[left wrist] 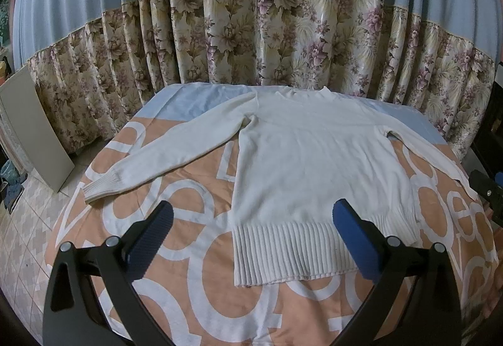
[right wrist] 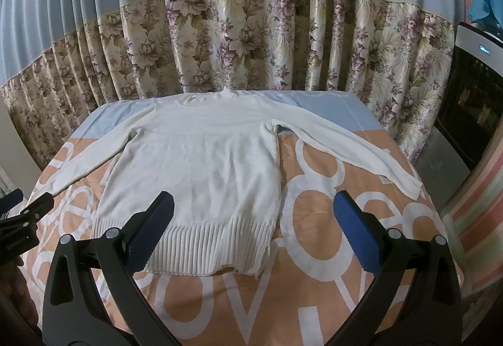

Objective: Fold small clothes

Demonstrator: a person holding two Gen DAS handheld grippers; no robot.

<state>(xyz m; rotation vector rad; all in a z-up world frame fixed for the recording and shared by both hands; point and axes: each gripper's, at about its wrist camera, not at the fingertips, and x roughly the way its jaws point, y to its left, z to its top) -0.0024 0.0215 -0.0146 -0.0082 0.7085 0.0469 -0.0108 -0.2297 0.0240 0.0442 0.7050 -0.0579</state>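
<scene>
Two grippers, both yours, hang above the near edge of the table with their blue-padded fingers spread wide and nothing between them. The left gripper sits over the white sweater's ribbed hem, the right gripper over that hem's right corner and the bare cloth beside it. The sweater lies flat and face-up on the orange-and-white patterned tablecloth, collar toward the floral curtain, both sleeves stretched out and angled down to either side (the left cuff rests well clear of the body). In your right wrist view the other gripper pokes in at the left edge, close to the left sleeve; whether it touches the fabric is hard to say from here.
</scene>
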